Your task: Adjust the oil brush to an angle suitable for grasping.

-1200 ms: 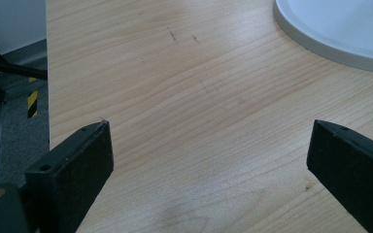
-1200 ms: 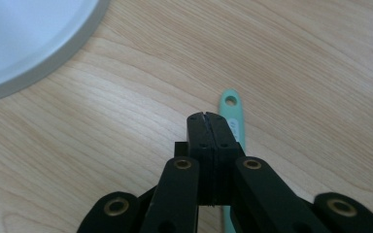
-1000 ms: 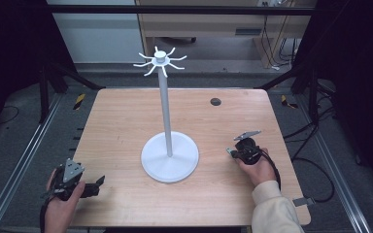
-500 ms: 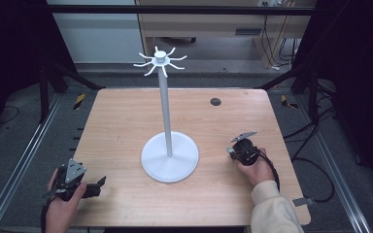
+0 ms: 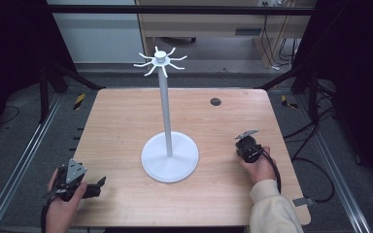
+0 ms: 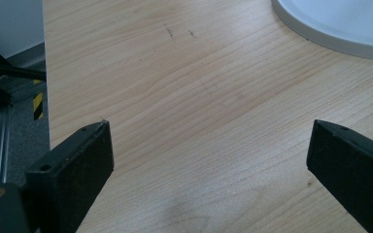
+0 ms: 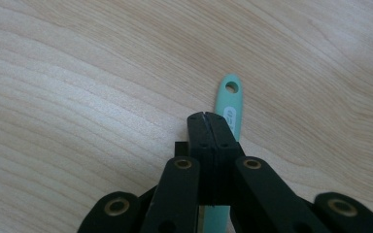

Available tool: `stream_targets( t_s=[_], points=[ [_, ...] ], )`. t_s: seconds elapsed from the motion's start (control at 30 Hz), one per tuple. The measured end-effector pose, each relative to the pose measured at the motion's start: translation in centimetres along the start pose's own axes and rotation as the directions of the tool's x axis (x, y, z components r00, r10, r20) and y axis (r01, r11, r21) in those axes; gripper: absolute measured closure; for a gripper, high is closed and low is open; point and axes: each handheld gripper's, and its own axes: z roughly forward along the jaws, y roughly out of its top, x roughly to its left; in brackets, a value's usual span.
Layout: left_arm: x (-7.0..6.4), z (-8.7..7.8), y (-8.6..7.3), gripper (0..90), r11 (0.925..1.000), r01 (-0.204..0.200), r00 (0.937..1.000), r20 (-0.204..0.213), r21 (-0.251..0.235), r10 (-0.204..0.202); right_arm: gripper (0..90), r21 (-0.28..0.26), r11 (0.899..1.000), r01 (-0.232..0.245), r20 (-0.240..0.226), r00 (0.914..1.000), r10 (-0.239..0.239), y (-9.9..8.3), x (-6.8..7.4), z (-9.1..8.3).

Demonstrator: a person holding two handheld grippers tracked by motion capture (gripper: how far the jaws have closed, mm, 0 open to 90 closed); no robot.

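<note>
The right claw (image 7: pixel 208 115) is closing on the mint handle (image 7: pixel 227 109), pointing away from the hand; the left claw (image 6: pixel 209 160) is staying open, empty.

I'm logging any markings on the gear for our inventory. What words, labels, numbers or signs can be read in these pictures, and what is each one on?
No text can be read.
Mint-green handle under the shut right gripper: a small white label with dark marks, too small and blurred to read.
White stand, wooden table, left gripper with jaws wide open: no lettering visible.
Yellow-and-black striped hazard marker by the table's edge: stripes, no words.
</note>
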Motion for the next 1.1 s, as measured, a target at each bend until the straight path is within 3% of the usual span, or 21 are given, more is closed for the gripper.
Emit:
stream_targets(
  t_s=[0.23, 0.47, 0.6, 0.7, 0.83, 1.1],
  points=[
    [-0.2, 0.1, 0.1, 2.7, 0.9999, -0.007, 1.0000, 0.000, 0.010, 0.007, 90.0, -0.023, 1.000, -0.012, -0.022, 0.9997, 0.012, -0.3, -0.4, -0.9],
    [-0.2, 0.2, 0.2, 2.7, 0.9999, -0.014, 0.9999, 0.000, 0.007, 0.014, 90.0, 0.001, 0.995, -0.096, -0.043, 0.9944, 0.096, -1.3, -1.3, -3.1],
    [-0.3, 0.2, 0.3, 2.6, 0.9998, -0.018, 0.9998, 0.001, 0.006, 0.018, 88.8, 0.045, 0.995, -0.092, -0.063, 0.9935, 0.095, -1.5, -1.8, -3.4],
    [-0.4, 0.3, 0.4, 2.6, 0.9998, -0.020, 0.9998, 0.001, 0.002, 0.020, 87.6, 0.056, 0.994, -0.089, -0.052, 0.9944, 0.092, -1.5, -1.8, -3.7],
    [-0.4, 0.3, 0.3, 2.6, 0.9997, -0.022, 0.9998, -0.001, 0.011, 0.022, 77.9, 0.083, 0.993, -0.080, -0.039, 0.9958, 0.083, -1.4, -2.0, -4.4],
    [-0.3, 0.3, 0.3, 2.7, 0.9998, -0.018, 0.9998, 0.004, 0.009, 0.018, 69.4, 0.146, 0.987, -0.064, -0.041, 0.9967, 0.071, -1.6, -1.7, -4.3]
  ],
)
